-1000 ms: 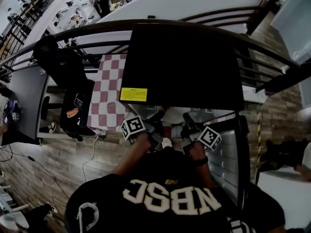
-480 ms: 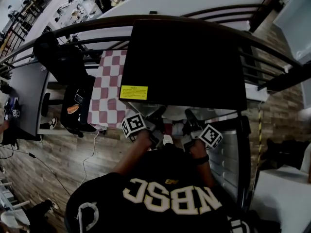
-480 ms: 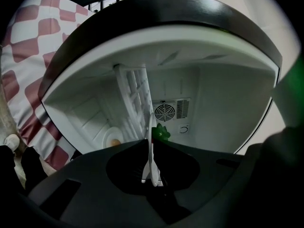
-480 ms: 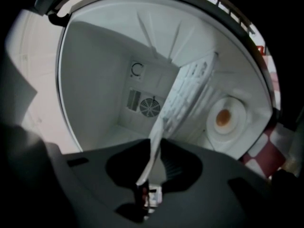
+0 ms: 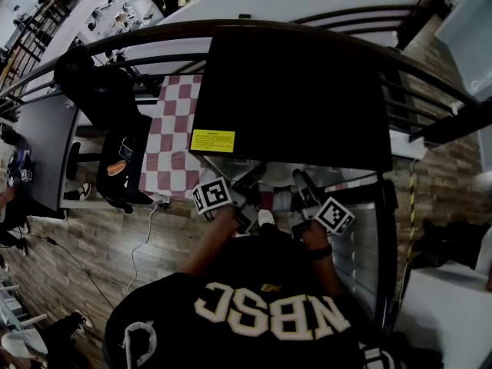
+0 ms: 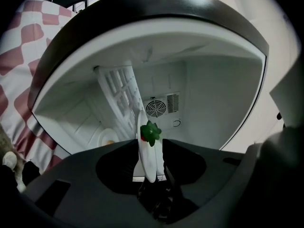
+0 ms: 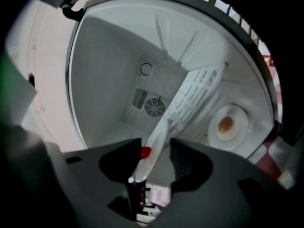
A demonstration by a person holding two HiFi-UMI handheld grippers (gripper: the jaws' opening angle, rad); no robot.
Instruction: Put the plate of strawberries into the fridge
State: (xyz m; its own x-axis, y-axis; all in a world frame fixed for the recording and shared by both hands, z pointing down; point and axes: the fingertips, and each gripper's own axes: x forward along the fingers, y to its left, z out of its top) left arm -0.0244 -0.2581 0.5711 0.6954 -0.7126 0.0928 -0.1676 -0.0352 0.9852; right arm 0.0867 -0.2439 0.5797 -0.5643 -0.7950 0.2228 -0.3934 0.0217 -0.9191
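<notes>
In the head view the person is standing at the open fridge [image 5: 300,91] and is reaching the left gripper [image 5: 250,184] and the right gripper [image 5: 301,187] into its cavity, side by side. In the left gripper view the fingers [image 6: 118,160] have just been opening and are standing wide. The rim of the plate of strawberries [image 6: 148,163] is lying edge-on between them, unpinched and already inside the fridge. One green-topped strawberry [image 6: 150,133] is showing on it. A wire shelf [image 6: 118,96] and a second plate [image 6: 107,137] carrying something orange are sitting deeper in. In the right gripper view that gripper's fingers [image 7: 199,160] have likewise just been opening round the opposite rim, gripping nothing, beside one red berry [image 7: 145,152]. The release step seems to be finishing. Next, both grippers are needing to draw straight back clear of the rim before the door [image 5: 360,244] gets closed. Showing here are two grippers, two plates and one shelf; the berries cannot all be counted.
</notes>
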